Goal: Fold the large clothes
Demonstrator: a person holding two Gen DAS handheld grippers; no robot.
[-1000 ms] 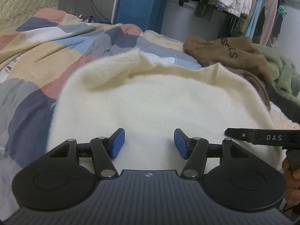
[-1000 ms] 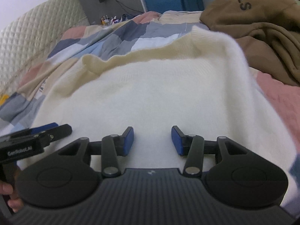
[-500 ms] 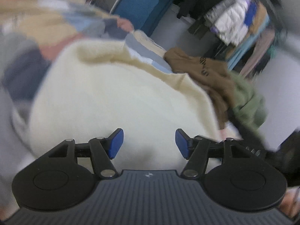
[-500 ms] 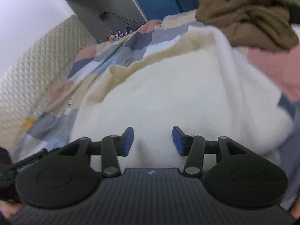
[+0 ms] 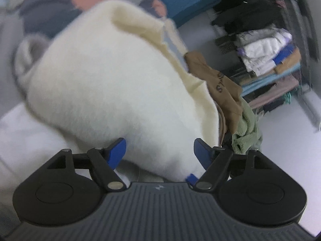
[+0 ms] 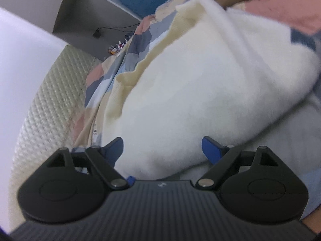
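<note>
both views have tilted and blurred since the earlier frames. left gripper [image 5: 159,150] and right gripper [image 6: 162,148] stand open, each straddling the near edge of the cream sweater [image 5: 112,84] on the patchwork-quilted bed [image 6: 128,48]. dark lettering on the brown hoodie [image 5: 220,84] is unreadable; clothes rack [image 5: 266,60], quilted headboard [image 6: 46,100].

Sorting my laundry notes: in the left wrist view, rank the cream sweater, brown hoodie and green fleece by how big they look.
1. cream sweater, by far the largest, though nearest the camera.
2. brown hoodie.
3. green fleece, close to the hoodie, partly hidden, so unsure.
</note>
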